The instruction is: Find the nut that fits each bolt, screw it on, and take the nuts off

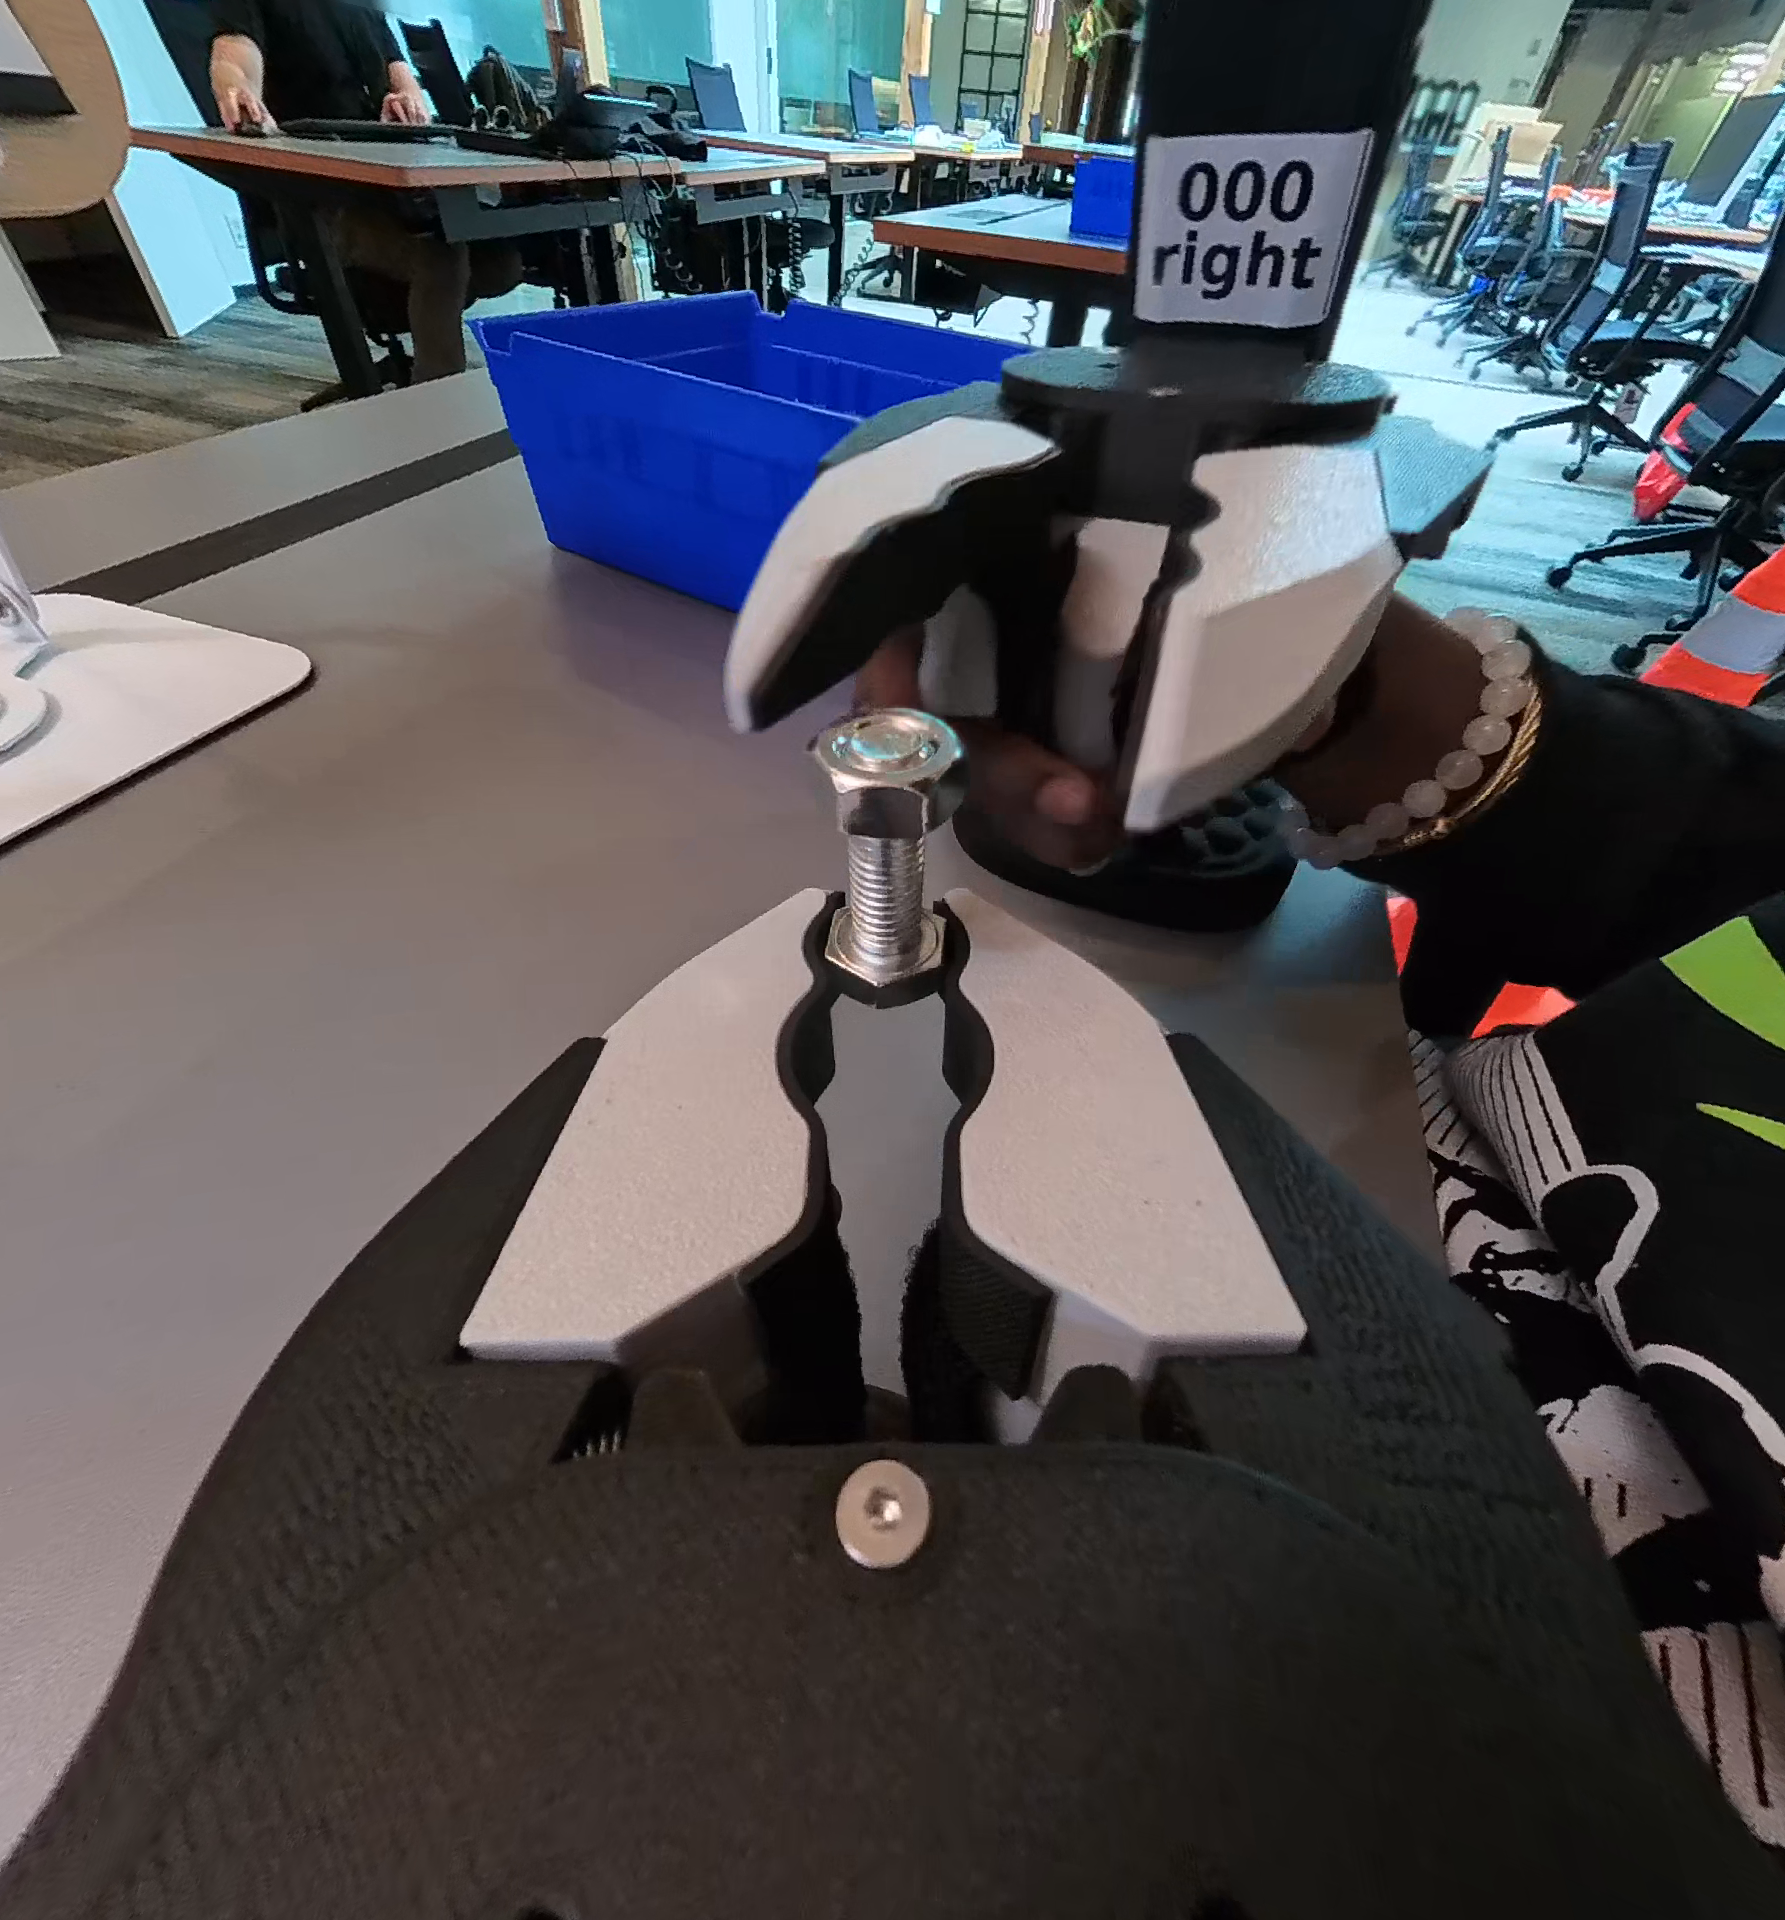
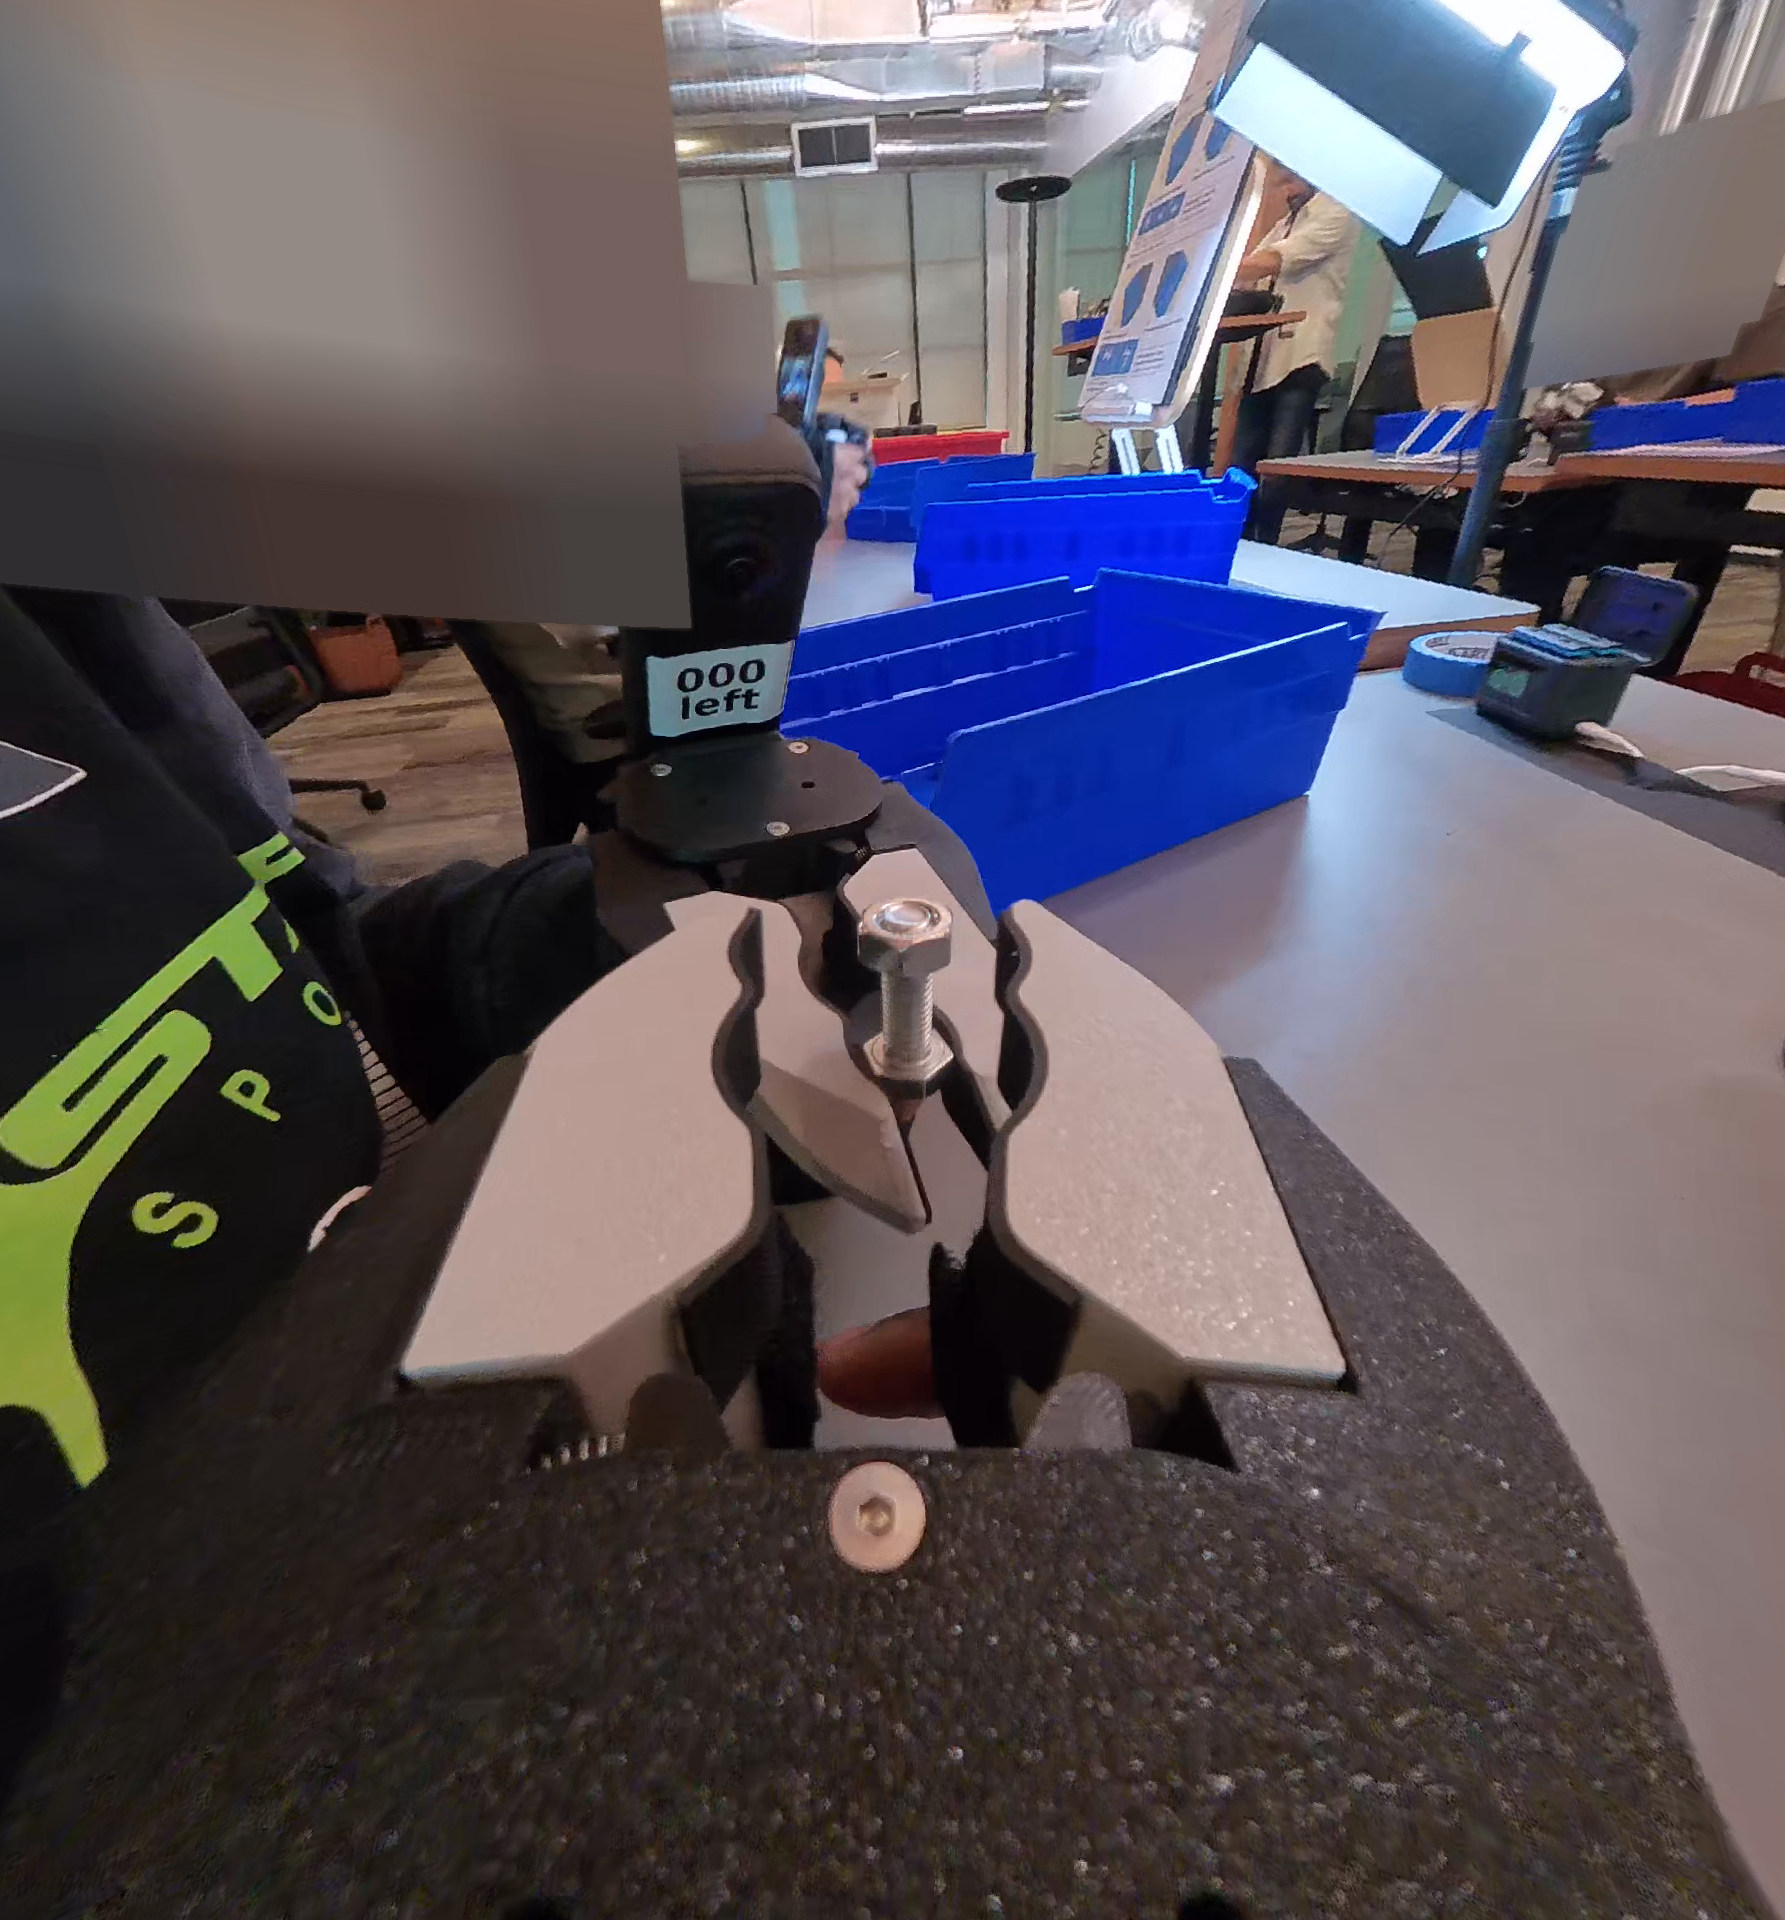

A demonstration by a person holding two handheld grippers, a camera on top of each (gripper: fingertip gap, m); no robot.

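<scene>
Left wrist: L claw [image 1: 883,940] grips nut [image 1: 883,951] on bolt [image 1: 883,821]; R claw [image 2: 880,1039] wide; blue bin [image 1: 701,457].

place: open-plan office | evidence: desk rows [image 1: 472,171], mesh chairs [image 1: 1636,270], blue bins [image 2: 1127,727]

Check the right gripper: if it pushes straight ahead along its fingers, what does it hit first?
Likely the bolt, standing upright with its nut clamped in the left gripper. It sits between the open right gripper's fingertips, so the bolt or the left fingers come first; depth is unclear.
</scene>
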